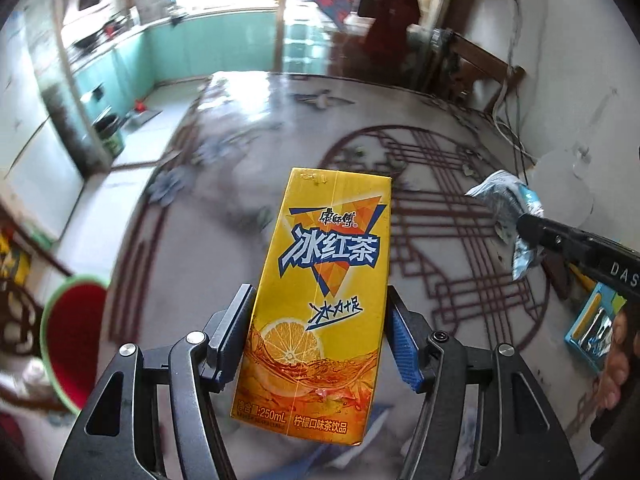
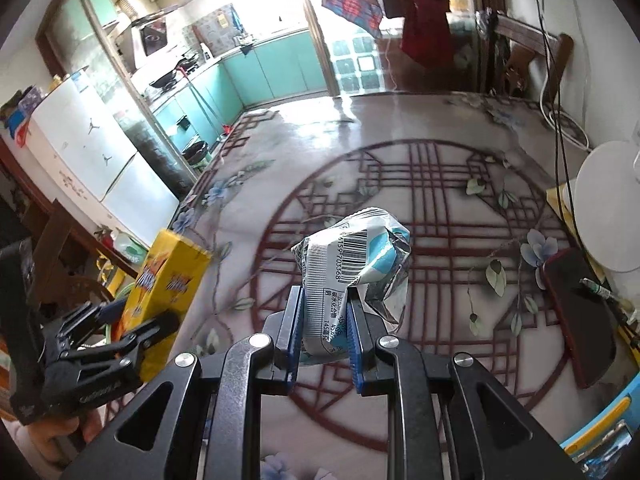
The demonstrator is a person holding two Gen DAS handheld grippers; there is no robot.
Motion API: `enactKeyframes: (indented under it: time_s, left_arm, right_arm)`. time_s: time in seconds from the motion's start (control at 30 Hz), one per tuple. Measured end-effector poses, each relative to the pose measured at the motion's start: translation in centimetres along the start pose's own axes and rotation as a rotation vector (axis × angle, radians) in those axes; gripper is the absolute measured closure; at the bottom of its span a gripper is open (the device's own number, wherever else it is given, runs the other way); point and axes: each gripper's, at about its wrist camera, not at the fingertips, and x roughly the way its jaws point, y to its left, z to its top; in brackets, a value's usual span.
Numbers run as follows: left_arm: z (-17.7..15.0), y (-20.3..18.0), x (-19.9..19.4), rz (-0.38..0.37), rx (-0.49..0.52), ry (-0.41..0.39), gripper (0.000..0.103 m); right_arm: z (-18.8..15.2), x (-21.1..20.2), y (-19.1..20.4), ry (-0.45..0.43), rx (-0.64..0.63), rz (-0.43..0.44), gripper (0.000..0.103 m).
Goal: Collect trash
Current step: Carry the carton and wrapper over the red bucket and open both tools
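Note:
A yellow iced-tea carton (image 1: 332, 220) stands upright between the pads of my left gripper (image 1: 319, 294), which is shut on its lower half above the table. My right gripper (image 2: 324, 292) is shut on a crumpled white-and-blue wrapper (image 2: 360, 248) with a barcode, also lifted off the table. In the left wrist view the wrapper (image 1: 500, 200) and right gripper (image 1: 524, 224) are at the right. The right wrist view has the carton (image 2: 172, 276) and left gripper (image 2: 160, 320) at the left.
The table (image 2: 400, 152) has a glass top with a dark red lattice and flower pattern. A dark red phone (image 2: 576, 316) and a white round disc (image 2: 612, 208) lie at its right edge. A red basin with a green rim (image 1: 72, 332) sits low on the left.

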Motion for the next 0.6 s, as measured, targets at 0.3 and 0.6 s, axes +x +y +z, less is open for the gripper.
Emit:
enactKeyframes:
  time_s: [0.3,0.6]
  left_arm:
    - [-2.5,4.8,-2.7,0.039,-0.095,-0.022,0.041]
    - [-3.4,8.5,-4.1,0.036,-0.12,-0.041,0.041]
  right_arm:
    - [-1.2,-0.2,5.4,0.009,-0.093,0.005,0.086]
    - [-2.0,0.1,11.2,0.012,-0.159,0.017,0.086]
